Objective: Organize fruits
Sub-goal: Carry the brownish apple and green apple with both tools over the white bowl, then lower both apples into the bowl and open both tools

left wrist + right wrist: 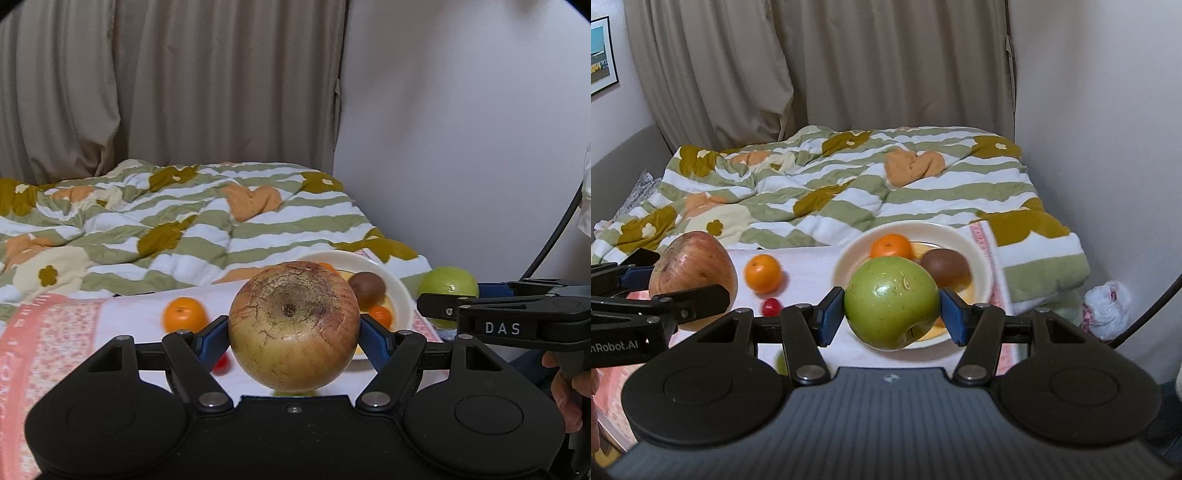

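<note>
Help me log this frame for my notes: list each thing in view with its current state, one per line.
left tool: shut on red apple
red apple: held off the surface
right tool: shut on green apple
green apple: held above the plate's near rim
plate: on the cloth, holding fruit
kiwi: on plate
orange on plate: resting
loose orange: on cloth, outside plate
small red fruit: on cloth

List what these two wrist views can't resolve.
- Left wrist view: the red apple in the left gripper covers much of the plate; its contents are only partly visible.
- Right wrist view: the green apple in the right gripper hides the plate's near side.
- Right wrist view: a green object behind the finger linkage is unidentifiable.
- Small red fruit: too small to name.
</note>
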Available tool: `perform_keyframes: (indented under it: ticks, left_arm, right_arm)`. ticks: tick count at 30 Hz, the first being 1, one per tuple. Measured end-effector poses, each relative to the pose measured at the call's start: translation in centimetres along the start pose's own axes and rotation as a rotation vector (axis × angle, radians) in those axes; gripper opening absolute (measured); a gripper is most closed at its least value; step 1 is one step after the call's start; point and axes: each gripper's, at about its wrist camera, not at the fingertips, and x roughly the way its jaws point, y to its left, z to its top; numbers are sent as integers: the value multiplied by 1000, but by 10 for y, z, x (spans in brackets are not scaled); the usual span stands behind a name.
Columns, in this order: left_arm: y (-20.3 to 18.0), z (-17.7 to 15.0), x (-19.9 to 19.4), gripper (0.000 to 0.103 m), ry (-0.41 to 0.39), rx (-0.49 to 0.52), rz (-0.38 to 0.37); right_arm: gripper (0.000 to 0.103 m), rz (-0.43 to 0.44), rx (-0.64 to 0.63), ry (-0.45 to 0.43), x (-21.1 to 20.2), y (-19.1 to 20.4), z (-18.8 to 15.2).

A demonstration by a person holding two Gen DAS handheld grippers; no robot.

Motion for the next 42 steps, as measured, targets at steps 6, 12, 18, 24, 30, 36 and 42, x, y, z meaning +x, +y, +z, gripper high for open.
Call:
perform_keyframes:
  ticks: [6,12,18,24,30,36,42]
  left_arm:
    - [-32,2,29,77,32,29,-14]
    - [-51,-1,69,77,83,74,-40]
    - [-59,-6,111,77,120,144,-39]
    - [-68,-11,140,77,141,241,-28]
    - [-71,-15,152,80,163,291,-37]
    - [-61,-7,132,103,101,284,-44]
    - [-38,1,117,103,117,208,-20]
  right_arm:
    - [71,-8,16,19,12,-37,2]
    - [71,-36,41,34,30,-60,1]
    - [71,-52,71,54,50,-73,0]
    - [71,-81,93,67,64,-80,2]
    - [71,-103,110,80,72,-85,1]
    - [71,-111,118,74,74,-85,8]
    - [71,-86,116,73,87,-79,16]
